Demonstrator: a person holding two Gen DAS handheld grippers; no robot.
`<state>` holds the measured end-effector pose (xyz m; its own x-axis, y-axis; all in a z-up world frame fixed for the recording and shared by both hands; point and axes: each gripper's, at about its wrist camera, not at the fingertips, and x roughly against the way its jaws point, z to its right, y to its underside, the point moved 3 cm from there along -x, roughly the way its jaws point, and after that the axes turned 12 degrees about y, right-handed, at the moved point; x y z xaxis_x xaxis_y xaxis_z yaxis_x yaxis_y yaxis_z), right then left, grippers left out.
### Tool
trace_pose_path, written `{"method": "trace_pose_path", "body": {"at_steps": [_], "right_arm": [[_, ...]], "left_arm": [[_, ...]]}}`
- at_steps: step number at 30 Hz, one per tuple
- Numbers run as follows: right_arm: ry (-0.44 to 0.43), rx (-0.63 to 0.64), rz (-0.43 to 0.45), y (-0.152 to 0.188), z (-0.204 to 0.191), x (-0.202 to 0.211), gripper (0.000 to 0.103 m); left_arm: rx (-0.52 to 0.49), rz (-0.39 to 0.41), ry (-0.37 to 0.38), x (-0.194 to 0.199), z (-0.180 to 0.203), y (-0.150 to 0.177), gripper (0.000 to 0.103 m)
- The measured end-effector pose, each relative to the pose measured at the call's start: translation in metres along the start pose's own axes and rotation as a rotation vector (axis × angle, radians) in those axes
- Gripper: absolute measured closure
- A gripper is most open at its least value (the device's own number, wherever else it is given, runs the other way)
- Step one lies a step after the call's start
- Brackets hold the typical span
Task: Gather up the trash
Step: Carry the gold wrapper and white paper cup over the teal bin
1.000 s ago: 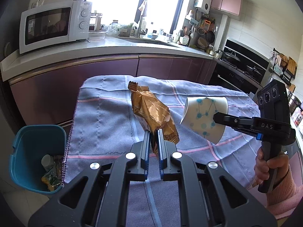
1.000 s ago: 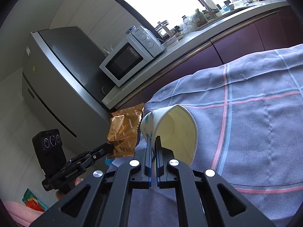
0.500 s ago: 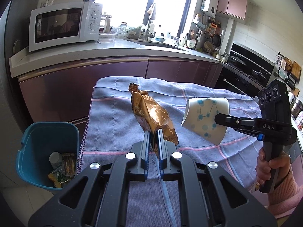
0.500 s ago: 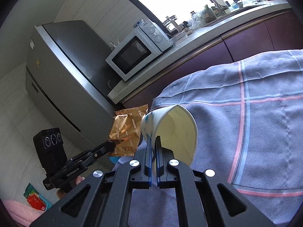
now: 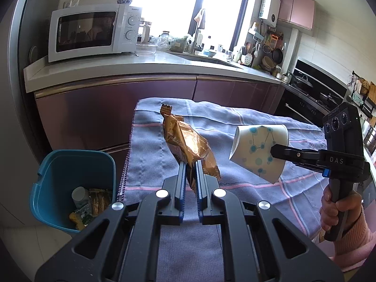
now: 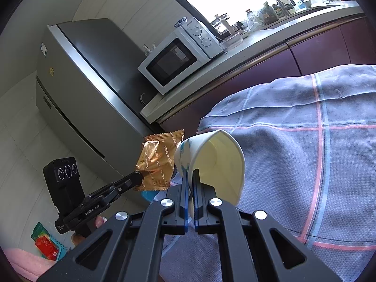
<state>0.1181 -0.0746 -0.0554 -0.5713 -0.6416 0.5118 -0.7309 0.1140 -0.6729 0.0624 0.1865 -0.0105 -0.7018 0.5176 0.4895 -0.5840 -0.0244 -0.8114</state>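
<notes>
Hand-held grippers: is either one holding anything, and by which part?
Yes, both. The left hand-held gripper pinches the gold snack wrapper at its lower end. The right hand-held gripper clamps the paper cup by its rim wall.

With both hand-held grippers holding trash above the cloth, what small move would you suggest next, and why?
Probably carry the left hand-held gripper leftward over the teal bin before opening. It is clamped on the gold wrapper, which hangs over the cloth, not the bin. The right hand-held gripper, pinching the paper cup, can follow.
</notes>
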Motion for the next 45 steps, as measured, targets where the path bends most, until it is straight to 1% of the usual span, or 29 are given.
{"method": "trace_pose_path", "body": {"at_steps": [18,45], "right_arm": [[-0.04,0.033,-0.039,-0.001,-0.021,-0.023,0.1],[-0.089,0.074,-0.097,-0.007,-0.042,-0.049,0.1]], "left_arm": [[0.03,0.037,-0.052,0.023,-0.02,-0.002,0.095],[0.069,0.068,-0.107,0.04,-0.043,0.0,0.095]]}}
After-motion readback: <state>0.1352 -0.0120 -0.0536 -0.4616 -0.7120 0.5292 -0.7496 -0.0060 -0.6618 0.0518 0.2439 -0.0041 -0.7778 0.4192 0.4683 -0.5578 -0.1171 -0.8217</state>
